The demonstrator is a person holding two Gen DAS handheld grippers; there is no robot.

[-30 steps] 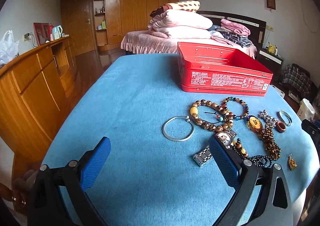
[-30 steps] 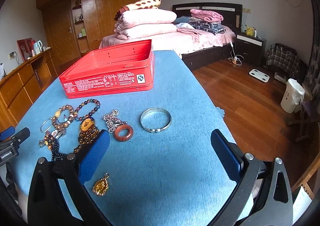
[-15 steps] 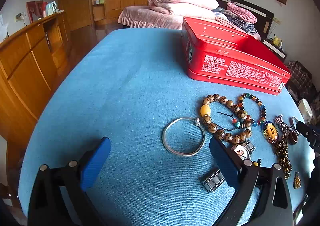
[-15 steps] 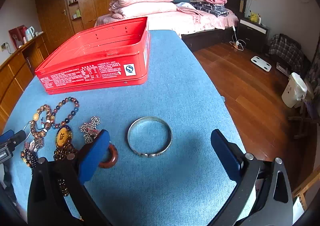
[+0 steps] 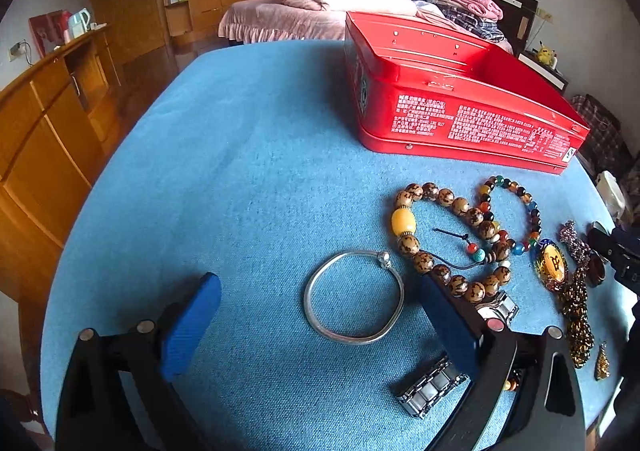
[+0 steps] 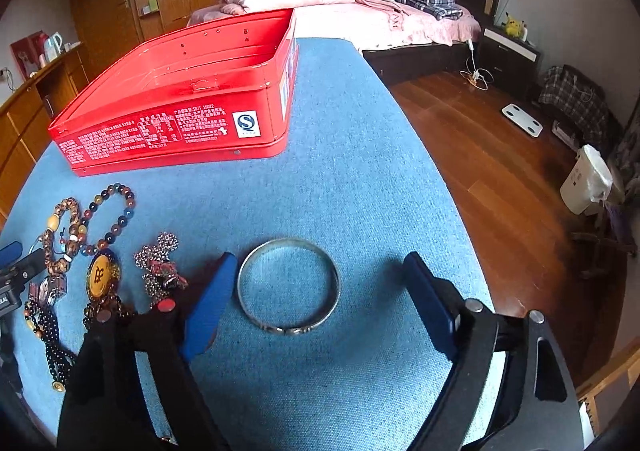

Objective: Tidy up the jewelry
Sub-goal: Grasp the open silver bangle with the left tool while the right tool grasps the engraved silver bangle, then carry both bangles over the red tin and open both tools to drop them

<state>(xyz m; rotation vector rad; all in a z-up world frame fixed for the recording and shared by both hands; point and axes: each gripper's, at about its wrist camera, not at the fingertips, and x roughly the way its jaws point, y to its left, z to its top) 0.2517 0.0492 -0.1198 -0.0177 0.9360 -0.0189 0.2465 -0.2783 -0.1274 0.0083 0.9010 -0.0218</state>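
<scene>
A thin silver bangle (image 5: 307, 301) lies flat on the blue cloth, between the fingers of my left gripper (image 5: 320, 311), which stands open just above it without touching. A wider silver bangle (image 6: 288, 329) lies between the blue pads of my right gripper (image 6: 320, 291), whose jaws are closing. The left pad (image 6: 208, 303) is almost at the bangle's rim and the right pad is still apart from it. The open red tin (image 5: 460, 123) (image 6: 168, 127) stands behind the jewelry and looks empty.
Between the two grippers lie a wooden bead bracelet (image 5: 440, 195), a coloured bead bracelet (image 6: 124, 203), a watch (image 5: 496, 307), an amber pendant (image 6: 102, 275) and a silver chain (image 6: 160, 263). The table edge (image 6: 460, 211) drops to a wooden floor on the right. A wooden cabinet (image 5: 40, 139) stands on the left.
Both grippers have moved forward and tilted down, so each bangle now sits between a pair of fingers. The right jaws have narrowed around the wide bangle.
</scene>
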